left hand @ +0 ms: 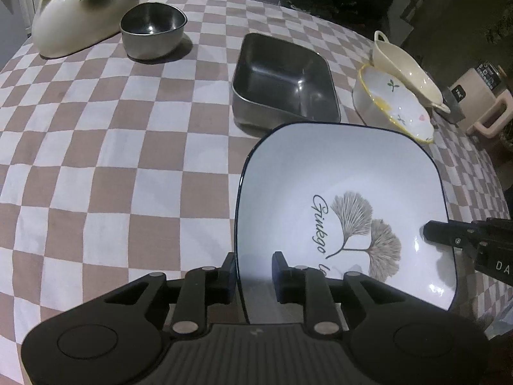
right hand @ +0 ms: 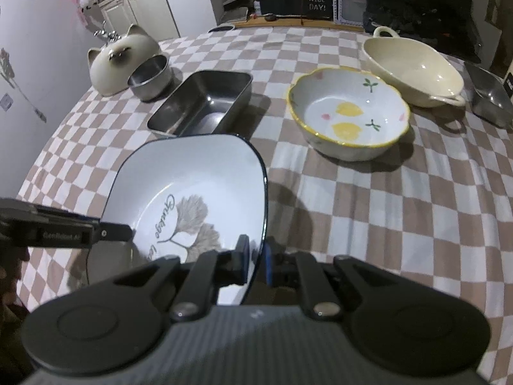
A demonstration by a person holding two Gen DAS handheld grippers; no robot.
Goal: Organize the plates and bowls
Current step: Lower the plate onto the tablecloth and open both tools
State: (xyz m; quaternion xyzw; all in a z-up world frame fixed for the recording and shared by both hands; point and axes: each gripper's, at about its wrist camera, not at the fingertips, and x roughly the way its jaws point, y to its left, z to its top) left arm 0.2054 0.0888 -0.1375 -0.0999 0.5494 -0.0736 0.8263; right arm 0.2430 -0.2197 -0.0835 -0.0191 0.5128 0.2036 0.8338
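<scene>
A square white plate (left hand: 320, 176) with a dark rim and a ginkgo print hangs low over the checkered tablecloth (left hand: 112, 160). In the left wrist view my left gripper (left hand: 253, 263) straddles the plate's left rim; the jaws stand apart, with a clear gap at the inner finger. My right gripper (right hand: 256, 250) is shut on the opposite rim of the plate (right hand: 192, 173). Each gripper shows in the other's view: the right gripper (left hand: 428, 234) at the plate's right edge, the left gripper (right hand: 128, 232) at its left edge. Whether the plate touches the cloth I cannot tell.
Behind the plate stands a steel rectangular tray (right hand: 202, 106). A round steel bowl (right hand: 150, 78) and a cat-shaped ceramic dish (right hand: 125, 61) are at the back left. A lemon-print bowl (right hand: 349, 118), a cream handled dish (right hand: 413, 67) and another steel container (right hand: 490, 96) are at the right.
</scene>
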